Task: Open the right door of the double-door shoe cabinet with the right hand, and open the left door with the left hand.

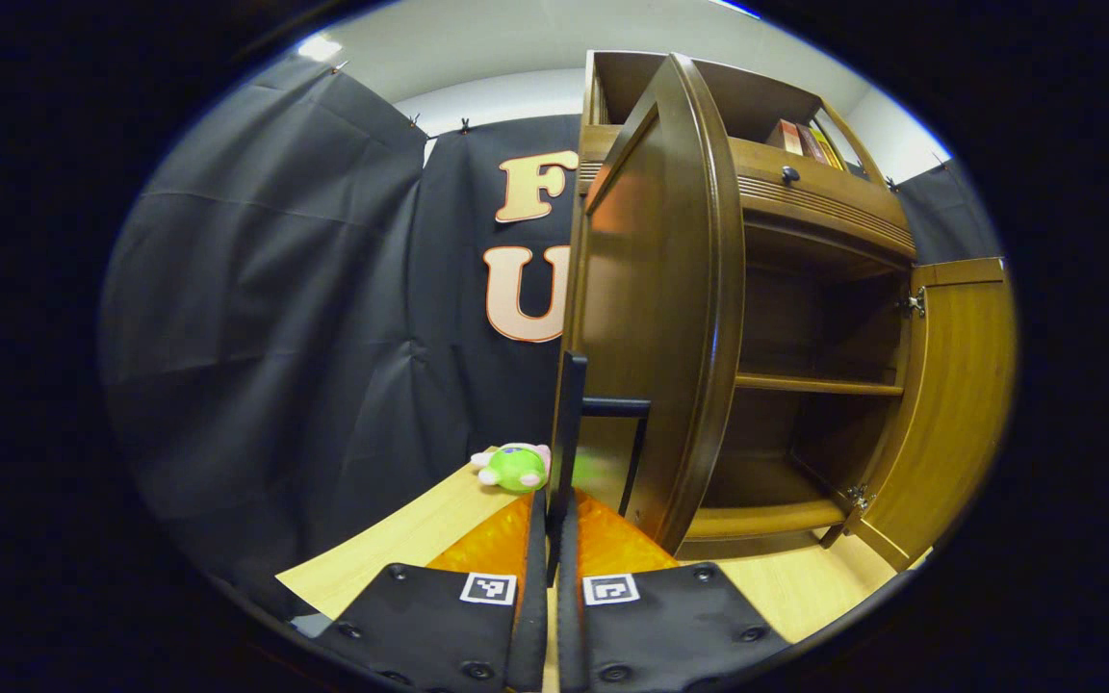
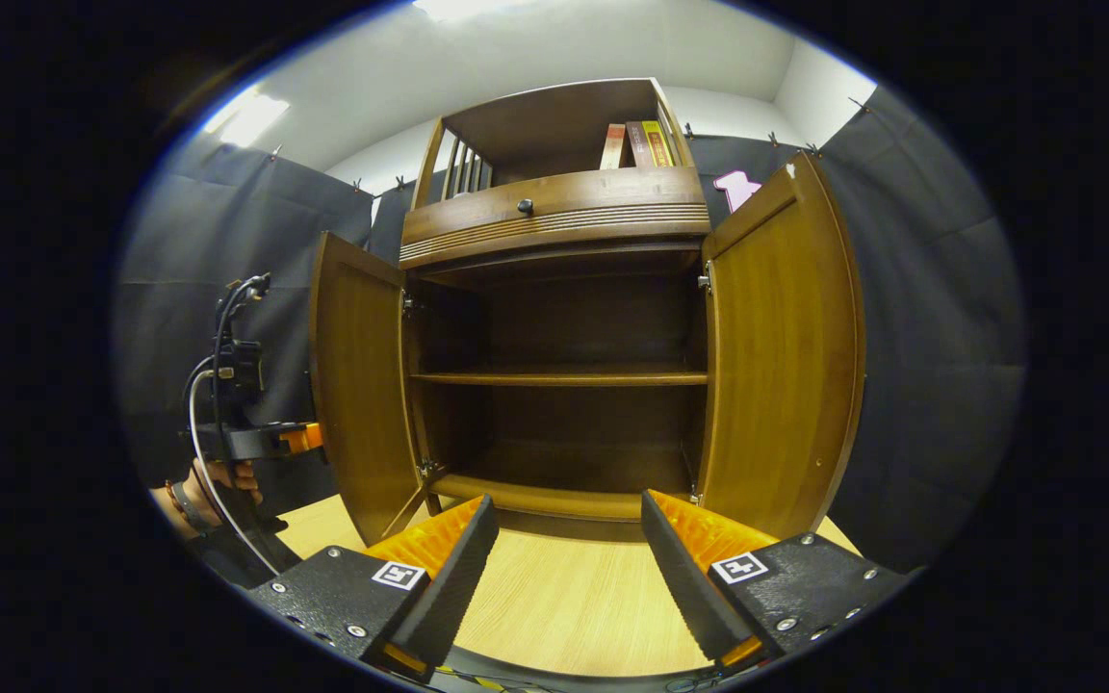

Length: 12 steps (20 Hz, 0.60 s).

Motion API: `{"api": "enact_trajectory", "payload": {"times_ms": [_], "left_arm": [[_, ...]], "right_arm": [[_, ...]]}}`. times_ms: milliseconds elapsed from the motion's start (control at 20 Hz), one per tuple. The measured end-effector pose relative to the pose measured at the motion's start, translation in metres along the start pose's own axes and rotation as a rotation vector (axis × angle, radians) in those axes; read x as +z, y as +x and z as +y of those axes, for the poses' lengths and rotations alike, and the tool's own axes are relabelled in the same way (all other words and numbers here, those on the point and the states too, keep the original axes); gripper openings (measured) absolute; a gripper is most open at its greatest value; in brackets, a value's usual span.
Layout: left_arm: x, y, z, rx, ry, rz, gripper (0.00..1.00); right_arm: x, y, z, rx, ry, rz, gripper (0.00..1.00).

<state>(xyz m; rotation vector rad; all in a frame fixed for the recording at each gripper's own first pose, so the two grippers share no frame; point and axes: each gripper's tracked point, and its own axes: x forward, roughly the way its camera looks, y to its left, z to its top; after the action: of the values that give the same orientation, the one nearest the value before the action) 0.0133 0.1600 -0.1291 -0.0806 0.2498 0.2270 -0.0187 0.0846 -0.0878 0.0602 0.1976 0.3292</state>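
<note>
The brown wooden shoe cabinet (image 2: 554,217) stands on the table with both doors swung outward. In the left gripper view the left door (image 1: 656,318) stands edge-on close in front, and my left gripper (image 1: 552,525) is shut on its black bar handle (image 1: 569,423). The right door (image 1: 949,404) hangs open farther off. In the right gripper view my right gripper (image 2: 569,515) is open, low over the table before the cabinet's mouth, touching nothing. It sits between the left door (image 2: 357,385) and the right door (image 2: 781,366). The left gripper (image 2: 299,438), held by a hand (image 2: 213,481), sits at the left door's outer face.
Inside is one bare shelf (image 2: 564,378). Above is a drawer with a dark knob (image 2: 525,205), and books (image 2: 636,144) stand in the top compartment. A green plush toy (image 1: 516,467) lies on the light wooden table (image 1: 400,539) beside the left door.
</note>
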Motion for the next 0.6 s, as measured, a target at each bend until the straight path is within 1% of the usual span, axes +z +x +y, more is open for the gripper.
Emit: {"api": "enact_trajectory", "payload": {"times_ms": [100, 150, 200, 250, 300, 350, 450, 500, 550, 600], "left_arm": [[0.000, 0.000, 0.009, -0.063, 0.006, -0.001, 0.09], [0.000, 0.001, 0.014, -0.090, 0.023, 0.000, 0.10], [0.001, 0.002, 0.016, -0.109, 0.036, -0.001, 0.05], [0.003, 0.005, 0.021, -0.125, 0.053, -0.002, 0.11], [0.003, 0.007, 0.028, -0.143, 0.071, -0.007, 0.02], [0.006, 0.010, 0.035, -0.165, 0.092, -0.017, 0.08], [0.008, 0.013, 0.047, -0.216, 0.100, -0.029, 0.00], [0.008, 0.016, 0.054, -0.238, 0.097, -0.027, 0.00], [0.009, 0.018, 0.059, -0.263, 0.101, -0.021, 0.08], [0.010, 0.021, 0.063, -0.287, 0.105, -0.020, 0.08]], "right_arm": [[-0.001, 0.004, 0.007, -0.005, -0.002, 0.002, 0.93], [-0.002, 0.007, 0.010, -0.009, -0.004, 0.003, 1.00], [-0.004, 0.008, 0.014, -0.014, -0.006, 0.003, 0.93], [-0.004, 0.009, 0.018, -0.020, -0.006, 0.003, 0.93], [-0.005, 0.011, 0.022, -0.025, -0.005, 0.002, 0.93], [-0.005, 0.012, 0.027, -0.030, -0.001, -0.002, 0.93], [-0.008, 0.012, 0.039, -0.034, 0.004, -0.003, 0.93], [-0.009, 0.013, 0.044, -0.039, 0.001, -0.002, 0.93], [-0.011, 0.013, 0.047, -0.044, -0.003, 0.000, 0.93], [-0.012, 0.013, 0.052, -0.045, -0.005, 0.002, 0.92]]}}
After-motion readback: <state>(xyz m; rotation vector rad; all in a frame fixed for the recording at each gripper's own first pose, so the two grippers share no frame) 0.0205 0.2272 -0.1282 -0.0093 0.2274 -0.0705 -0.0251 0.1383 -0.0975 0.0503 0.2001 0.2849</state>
